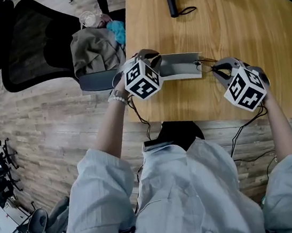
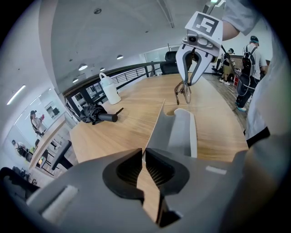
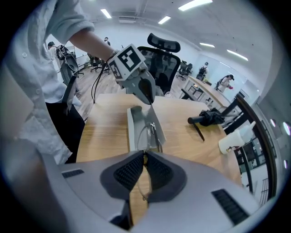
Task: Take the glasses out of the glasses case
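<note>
Glasses (image 3: 150, 133) out of the case (image 2: 181, 132)
Left tongs (image 2: 144, 159) pinch the open case's edge by the worktop's (image 1: 241, 24) front left corner; right tongs (image 3: 144, 160) grip the glasses.

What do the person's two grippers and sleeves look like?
Both the left gripper and the right gripper have grey bodies with dark ribbed pads. Each carries a white cube with black square markers, and a thin black cable trails from each. The sleeves are pale blue-grey and end near the elbows.

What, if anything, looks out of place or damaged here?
Nothing stands out. The left claw pinches the open case by its flap; the right claw holds the glasses outside it. Nothing looks spilled or broken.
</note>
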The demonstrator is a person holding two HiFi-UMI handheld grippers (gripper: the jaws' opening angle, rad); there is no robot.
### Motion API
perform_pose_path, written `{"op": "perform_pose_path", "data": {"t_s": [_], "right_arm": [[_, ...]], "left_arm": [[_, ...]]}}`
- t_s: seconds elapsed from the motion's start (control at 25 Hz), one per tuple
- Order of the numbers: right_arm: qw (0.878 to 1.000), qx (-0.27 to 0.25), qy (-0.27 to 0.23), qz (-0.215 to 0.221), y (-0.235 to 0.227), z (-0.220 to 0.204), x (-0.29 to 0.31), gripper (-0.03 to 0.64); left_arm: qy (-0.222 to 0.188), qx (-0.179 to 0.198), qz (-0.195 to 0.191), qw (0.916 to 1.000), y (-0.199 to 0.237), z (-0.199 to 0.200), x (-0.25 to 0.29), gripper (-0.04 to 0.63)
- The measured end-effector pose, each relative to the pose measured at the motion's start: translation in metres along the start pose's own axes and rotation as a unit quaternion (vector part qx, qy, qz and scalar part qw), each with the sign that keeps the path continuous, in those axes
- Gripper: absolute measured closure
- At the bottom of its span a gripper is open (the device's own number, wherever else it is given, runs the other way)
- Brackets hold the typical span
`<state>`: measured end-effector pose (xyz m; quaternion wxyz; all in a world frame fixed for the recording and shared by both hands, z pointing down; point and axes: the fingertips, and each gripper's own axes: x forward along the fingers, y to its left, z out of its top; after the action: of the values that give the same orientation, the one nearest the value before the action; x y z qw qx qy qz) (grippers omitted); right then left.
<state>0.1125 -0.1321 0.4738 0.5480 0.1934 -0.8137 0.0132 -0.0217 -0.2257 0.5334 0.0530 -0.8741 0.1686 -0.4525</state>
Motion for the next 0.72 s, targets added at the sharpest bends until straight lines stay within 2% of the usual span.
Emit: {"op": "perform_pose_path", "data": {"t_s": [0.4, 0.72], "right_arm": [[0.998, 0.056, 0.006, 0.038, 0.006, -0.05, -0.005, 0.595], [0.993, 0.078, 0.012, 0.083, 0.015, -0.066, 0.016, 0.595]], "left_arm": [[0.0, -0.009, 0.003, 1.0, 0.0, 0.0, 0.001, 0.566], [0.0, -0.009, 0.006, 0.9999, -0.001, -0.001, 0.001, 0.566]]}}
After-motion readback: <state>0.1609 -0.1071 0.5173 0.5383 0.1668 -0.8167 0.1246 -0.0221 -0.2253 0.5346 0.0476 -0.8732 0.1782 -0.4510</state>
